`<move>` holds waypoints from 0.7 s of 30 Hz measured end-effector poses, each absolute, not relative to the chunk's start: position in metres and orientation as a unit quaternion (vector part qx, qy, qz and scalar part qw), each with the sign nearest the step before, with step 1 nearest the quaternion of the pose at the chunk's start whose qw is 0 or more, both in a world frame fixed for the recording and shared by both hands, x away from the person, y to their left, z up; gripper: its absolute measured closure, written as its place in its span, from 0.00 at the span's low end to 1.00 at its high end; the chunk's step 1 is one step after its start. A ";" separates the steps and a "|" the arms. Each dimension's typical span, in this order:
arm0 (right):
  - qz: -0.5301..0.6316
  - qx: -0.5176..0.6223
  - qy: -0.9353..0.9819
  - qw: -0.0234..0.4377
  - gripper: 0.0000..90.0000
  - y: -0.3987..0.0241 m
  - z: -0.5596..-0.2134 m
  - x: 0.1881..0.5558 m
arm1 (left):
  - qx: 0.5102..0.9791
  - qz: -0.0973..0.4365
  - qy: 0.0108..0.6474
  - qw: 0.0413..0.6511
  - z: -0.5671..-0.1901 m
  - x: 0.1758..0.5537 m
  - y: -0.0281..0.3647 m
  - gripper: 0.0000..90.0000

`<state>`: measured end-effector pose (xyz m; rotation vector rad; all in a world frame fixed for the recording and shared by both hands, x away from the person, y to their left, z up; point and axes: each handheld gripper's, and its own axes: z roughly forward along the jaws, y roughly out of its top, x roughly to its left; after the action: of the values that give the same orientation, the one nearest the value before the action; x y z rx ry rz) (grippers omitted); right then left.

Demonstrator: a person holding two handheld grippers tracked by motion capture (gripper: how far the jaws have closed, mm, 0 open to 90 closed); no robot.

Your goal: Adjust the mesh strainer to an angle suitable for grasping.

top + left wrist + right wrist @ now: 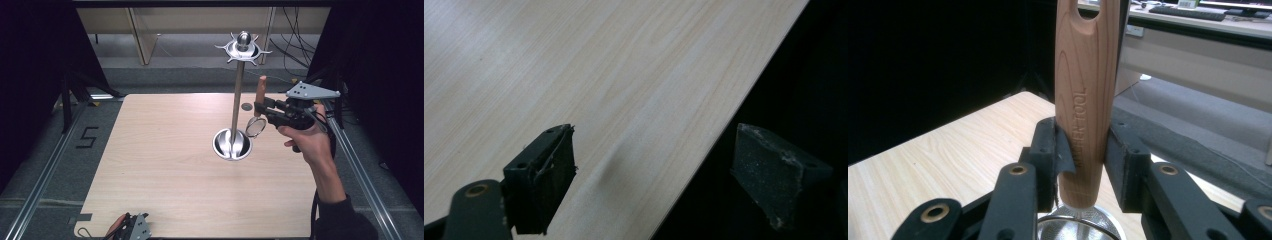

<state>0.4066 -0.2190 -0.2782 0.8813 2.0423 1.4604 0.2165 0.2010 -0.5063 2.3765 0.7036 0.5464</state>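
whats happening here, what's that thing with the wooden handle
A person's right gripper is shut on the wooden handle of a small mesh strainer, holding it upright in the air beside a tall metal hanging stand on the wooden table. The handle points up, the mesh bowl hangs below. The left gripper waits at the table's near edge, jaws open, holding nothing.

The left gripper is cut off at the high view's 6 o'clock edge. The strainer mesh and wooden handle run off at 6 and 12 o'clock.
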 end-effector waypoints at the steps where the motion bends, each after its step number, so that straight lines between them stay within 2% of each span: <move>1: 0.534 0.317 0.746 0.241 0.76 -0.219 -0.276 0.408 | 0.894 0.206 0.264 0.296 -0.506 0.217 0.201 0.19; 21: 0.520 0.329 0.743 0.264 0.76 -0.206 -0.251 0.416 | 0.894 0.205 0.264 0.297 -0.506 0.217 0.201 0.19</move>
<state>0.4159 -0.2058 -0.2508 0.8883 2.0076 1.4056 0.2166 0.2011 -0.5064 2.3780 0.7020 0.5459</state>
